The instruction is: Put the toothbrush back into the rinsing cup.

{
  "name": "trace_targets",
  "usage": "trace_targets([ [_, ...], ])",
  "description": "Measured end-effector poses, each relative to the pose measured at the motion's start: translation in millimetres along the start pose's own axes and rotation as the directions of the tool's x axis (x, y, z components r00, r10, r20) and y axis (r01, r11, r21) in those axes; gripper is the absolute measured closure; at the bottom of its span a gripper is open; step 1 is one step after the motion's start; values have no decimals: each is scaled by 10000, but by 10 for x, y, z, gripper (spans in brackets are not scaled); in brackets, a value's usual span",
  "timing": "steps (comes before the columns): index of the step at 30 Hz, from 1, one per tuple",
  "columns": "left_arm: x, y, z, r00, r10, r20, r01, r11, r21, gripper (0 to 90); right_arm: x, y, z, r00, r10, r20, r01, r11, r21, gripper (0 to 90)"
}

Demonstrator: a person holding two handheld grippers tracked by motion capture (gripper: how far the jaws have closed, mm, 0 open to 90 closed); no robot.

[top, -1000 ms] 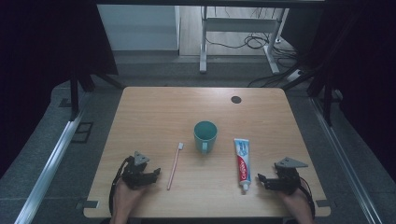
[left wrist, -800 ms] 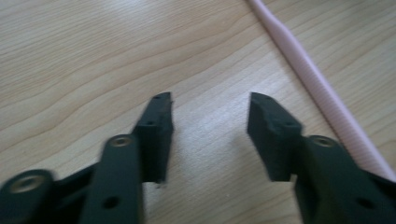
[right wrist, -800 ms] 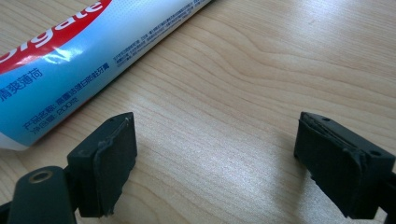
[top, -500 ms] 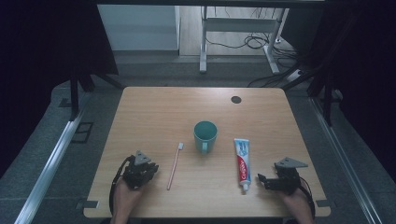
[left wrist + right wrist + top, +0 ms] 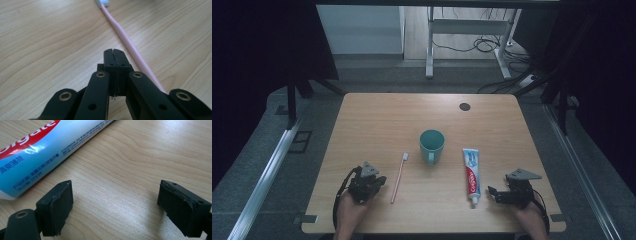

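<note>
High view: left gripper [image 5: 379,181] lower left, jaws just pressed together, empty, beside toothbrush [image 5: 399,171]; right gripper [image 5: 492,192] spread near toothpaste [image 5: 471,172], ready.

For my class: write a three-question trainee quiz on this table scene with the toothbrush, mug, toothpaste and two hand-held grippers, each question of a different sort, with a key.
1. True or false: the left gripper has the pink toothbrush clamped between its jaws.
2. Multiple choice: what lies closest to the right gripper? A) the teal mug B) the toothpaste tube C) the toothbrush
3. Fill in: on the table, the mug stands between the toothbrush and the ____.

Key
1. False: the jaws are shut on nothing, having just been closing; the toothbrush lies beside them on the wood.
2. B: the tube lies just beside its open jaws, outside the gap.
3. Toothpaste tube.
</note>
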State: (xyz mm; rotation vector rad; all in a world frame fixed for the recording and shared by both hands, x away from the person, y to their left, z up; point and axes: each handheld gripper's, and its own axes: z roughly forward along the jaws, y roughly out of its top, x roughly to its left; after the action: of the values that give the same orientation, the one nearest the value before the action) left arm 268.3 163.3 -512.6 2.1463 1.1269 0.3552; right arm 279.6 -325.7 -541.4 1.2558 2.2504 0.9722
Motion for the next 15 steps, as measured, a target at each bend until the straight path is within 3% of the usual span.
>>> trace_targets([
  [15,-196,89,93,9963,381,775,-378,9993,-50,893,-1,1,0,10000,-12,-12,12,10000,3,127],
])
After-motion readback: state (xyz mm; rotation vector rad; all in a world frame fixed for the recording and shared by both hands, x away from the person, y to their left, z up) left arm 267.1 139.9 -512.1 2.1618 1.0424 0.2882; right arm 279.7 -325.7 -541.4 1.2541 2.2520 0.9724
